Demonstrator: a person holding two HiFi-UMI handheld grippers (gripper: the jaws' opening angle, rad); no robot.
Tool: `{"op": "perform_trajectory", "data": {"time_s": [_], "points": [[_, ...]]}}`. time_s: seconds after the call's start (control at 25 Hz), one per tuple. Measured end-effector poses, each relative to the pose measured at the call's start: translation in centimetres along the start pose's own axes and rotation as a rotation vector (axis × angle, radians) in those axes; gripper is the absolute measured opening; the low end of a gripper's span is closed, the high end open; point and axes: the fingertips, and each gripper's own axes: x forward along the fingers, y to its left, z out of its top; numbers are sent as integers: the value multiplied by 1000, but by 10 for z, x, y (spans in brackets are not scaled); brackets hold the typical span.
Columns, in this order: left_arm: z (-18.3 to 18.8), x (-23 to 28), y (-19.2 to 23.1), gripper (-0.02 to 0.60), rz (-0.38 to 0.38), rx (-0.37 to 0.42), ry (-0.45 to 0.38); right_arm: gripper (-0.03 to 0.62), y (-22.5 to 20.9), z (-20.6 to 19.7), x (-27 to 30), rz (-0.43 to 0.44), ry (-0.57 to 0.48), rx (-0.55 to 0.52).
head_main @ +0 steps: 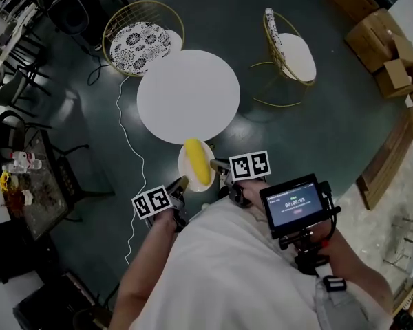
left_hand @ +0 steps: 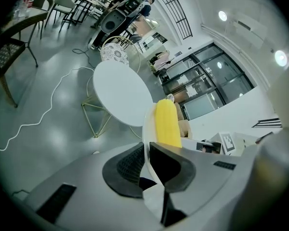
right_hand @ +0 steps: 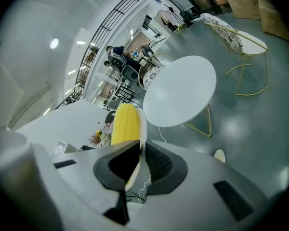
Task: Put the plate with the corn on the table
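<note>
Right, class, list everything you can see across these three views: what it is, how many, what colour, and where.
table: one, white, round, on the dark floor just beyond the plate
chairs: two, gold wire frames, on the far side of the table; one patterned cushion, one white
plate: one, white, held in the air by the table's near edge
corn: one, yellow, lying on the plate
cable: one, white, trailing over the floor at left
cardboard boxes: several, brown, upper right
dark table: one, far left, with bottles on it
left gripper: one, grey, shut on the plate's rim
right gripper: one, grey, shut on the opposite rim
screen: one, black, beside the right gripper
</note>
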Motion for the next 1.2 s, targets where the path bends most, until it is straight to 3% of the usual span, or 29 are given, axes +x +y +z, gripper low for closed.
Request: {"op": "perform_trajectory", "data": {"time_s": [0.4, 0.64, 1.2], "points": [[2, 5, 0, 41, -8, 5, 14, 44, -1, 3, -2, -11, -18, 6], [49, 59, -24, 41, 21, -1, 8, 44, -34, 72, -1, 11, 2, 9], [80, 105, -52, 41, 53, -10, -6, 44, -64, 128, -9, 41, 29, -2]]}}
